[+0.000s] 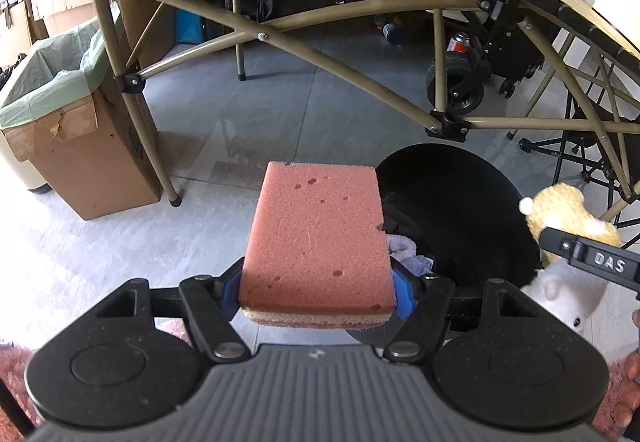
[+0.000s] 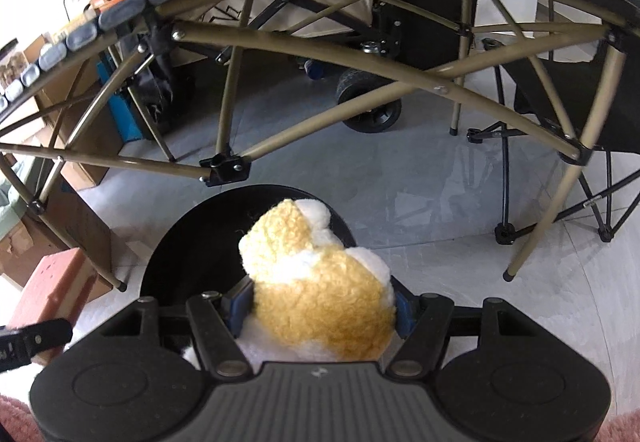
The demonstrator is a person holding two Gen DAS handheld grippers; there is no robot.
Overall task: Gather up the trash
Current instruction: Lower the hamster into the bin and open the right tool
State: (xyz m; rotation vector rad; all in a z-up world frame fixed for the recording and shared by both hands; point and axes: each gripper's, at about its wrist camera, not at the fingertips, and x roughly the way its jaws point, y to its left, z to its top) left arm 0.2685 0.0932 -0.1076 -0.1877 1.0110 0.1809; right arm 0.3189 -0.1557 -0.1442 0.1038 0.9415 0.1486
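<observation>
My left gripper (image 1: 318,296) is clamped on a pink sponge (image 1: 318,238), its blue pads (image 1: 402,294) pressed against both sides near the sponge's near end. The sponge sticks out flat ahead of the fingers, held in the air – its far right corner overlaps the rim of a black bin (image 1: 460,210) standing on the grey floor (image 1: 280,110). Inside the bin I can make out a bit of pale crumpled cloth (image 1: 404,250).

My right gripper (image 2: 320,308) is closed around a fluffy yellow-and-white stuffed toy (image 2: 316,282), squeezed between the blue pads (image 2: 238,308). The toy hangs over the near edge of the same bin (image 2: 180,250) – the sponge (image 2: 52,286) shows at the left edge of that view.

A folding table (image 1: 304,42) with tan legs stands beyond the bin, and a cardboard box (image 1: 80,146) lined with a green bag sits at the left.
</observation>
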